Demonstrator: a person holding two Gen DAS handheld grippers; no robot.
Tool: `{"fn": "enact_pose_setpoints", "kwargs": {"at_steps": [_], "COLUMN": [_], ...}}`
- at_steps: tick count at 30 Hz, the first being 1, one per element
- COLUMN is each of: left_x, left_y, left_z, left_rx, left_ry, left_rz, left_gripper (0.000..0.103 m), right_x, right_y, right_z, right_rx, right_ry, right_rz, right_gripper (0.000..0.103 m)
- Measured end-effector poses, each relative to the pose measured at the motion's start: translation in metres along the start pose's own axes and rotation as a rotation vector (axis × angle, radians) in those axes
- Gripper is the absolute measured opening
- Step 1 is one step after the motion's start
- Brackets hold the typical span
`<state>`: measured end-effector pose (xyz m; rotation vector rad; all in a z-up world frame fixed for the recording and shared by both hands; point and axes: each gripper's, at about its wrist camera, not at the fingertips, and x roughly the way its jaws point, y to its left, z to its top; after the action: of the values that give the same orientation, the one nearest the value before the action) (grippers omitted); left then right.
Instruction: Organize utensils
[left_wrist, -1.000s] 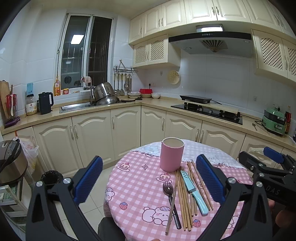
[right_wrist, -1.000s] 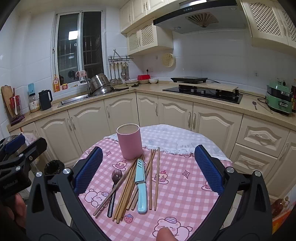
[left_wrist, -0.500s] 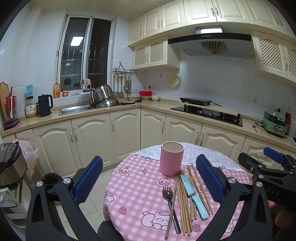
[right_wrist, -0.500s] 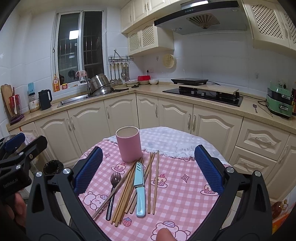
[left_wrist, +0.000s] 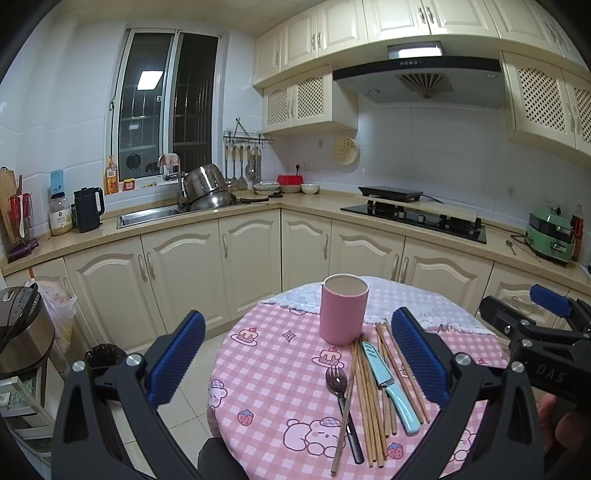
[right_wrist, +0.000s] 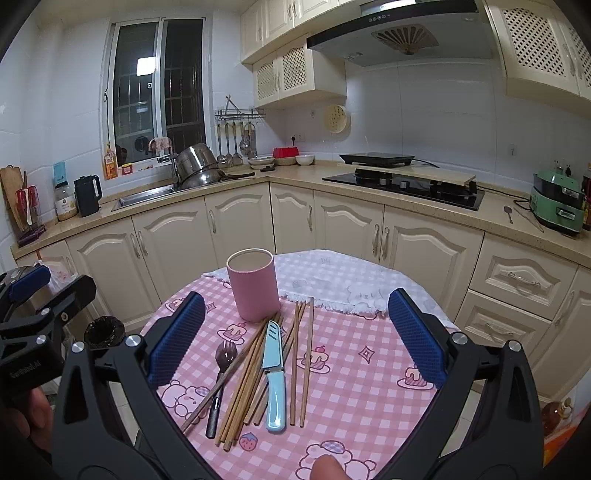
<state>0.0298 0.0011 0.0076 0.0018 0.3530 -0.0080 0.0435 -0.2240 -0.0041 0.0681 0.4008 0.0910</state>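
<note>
Cream kitchen cabinets (right_wrist: 236, 236) ring my round pink-checked table (right_wrist: 351, 387). I hold the left gripper (left_wrist: 295, 354) and right gripper (right_wrist: 293, 338) released, jaws wide, above wooden chopsticks (right_wrist: 251, 373), a blue-handled knife (right_wrist: 275, 376) and a dark fork (right_wrist: 219, 380) lying beside the upright pink cup (right_wrist: 253, 284).

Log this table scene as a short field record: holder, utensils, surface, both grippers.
holder: pink cup, upright, looks empty
utensils: wooden chopsticks, light blue knife, fork, loose on the cloth in front of the cup
surface: round table, pink checked tablecloth
left gripper: open, holds nothing
right gripper: open, holds nothing
</note>
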Motion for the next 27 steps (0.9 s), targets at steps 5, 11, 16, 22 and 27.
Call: {"fn": "enact_pose_setpoints", "kwargs": {"at_steps": [5,11,16,22,27], "left_x": [0.020,0.060,0.097,0.149,0.188], "left_y": [0.001,0.005,0.007,-0.004,-0.014], "left_z": [-0.005,-0.020,-0.043,-0.075,-0.093], "left_rx": [-0.003,-0.007,0.006,0.049,0.080], "left_ry": [0.050,0.171,0.277,0.429,0.537], "left_rz": [0.005,0.017,0.028,0.010,-0.024], "left_gripper": [0.099,0.099,0.099,0.099,0.099], "right_x": [0.014,0.045,0.076,0.116,0.143], "right_y": [-0.003,-0.015,-0.026,-0.035,-0.044], "right_z": [-0.002,-0.008,-0.020,-0.039,-0.051], "right_rx": [-0.008,0.007,0.002,-0.017,-0.015], "right_ry": [0.034,0.111,0.199,0.320,0.396], "right_rz": [-0.002,-0.021,-0.038,-0.045,-0.054], "right_gripper": [0.097,0.097,0.097,0.097,0.097]}}
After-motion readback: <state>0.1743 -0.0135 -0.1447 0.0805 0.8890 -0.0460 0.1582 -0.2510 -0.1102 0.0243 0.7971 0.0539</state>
